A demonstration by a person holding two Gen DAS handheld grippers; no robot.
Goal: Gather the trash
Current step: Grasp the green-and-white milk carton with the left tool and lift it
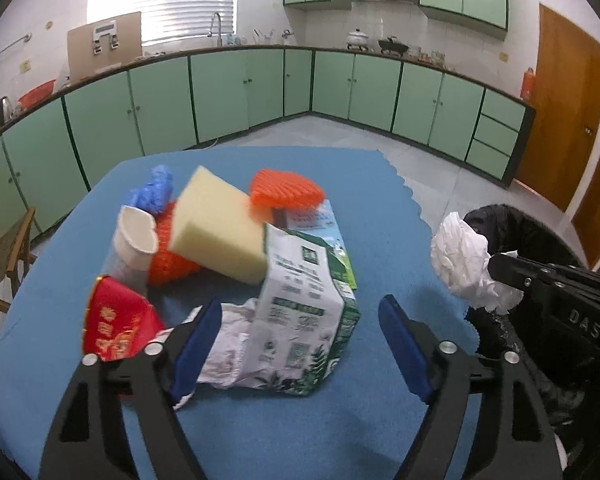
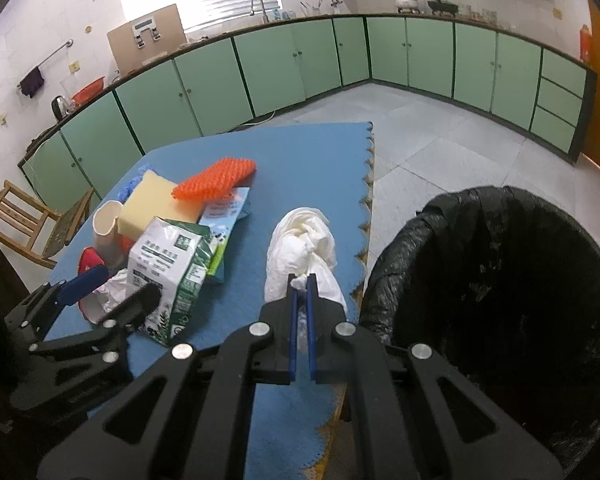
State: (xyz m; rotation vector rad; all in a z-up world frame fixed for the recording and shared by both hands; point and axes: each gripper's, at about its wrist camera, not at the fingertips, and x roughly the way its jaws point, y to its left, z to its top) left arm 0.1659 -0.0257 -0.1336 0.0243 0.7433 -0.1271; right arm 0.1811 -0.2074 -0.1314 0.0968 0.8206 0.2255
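A pile of trash lies on the blue mat: a green-and-white milk carton, a yellow sponge, orange foam netting, a paper cup, a red packet, blue netting and crumpled white paper. My left gripper is open, its jaws on either side of the carton. My right gripper is shut on a crumpled white tissue and holds it above the mat's right edge, beside the black-lined trash bin.
The bin stands on the floor just right of the table; it also shows in the left wrist view. Green kitchen cabinets line the far walls. A wooden chair stands at the left. An orange door is at the right.
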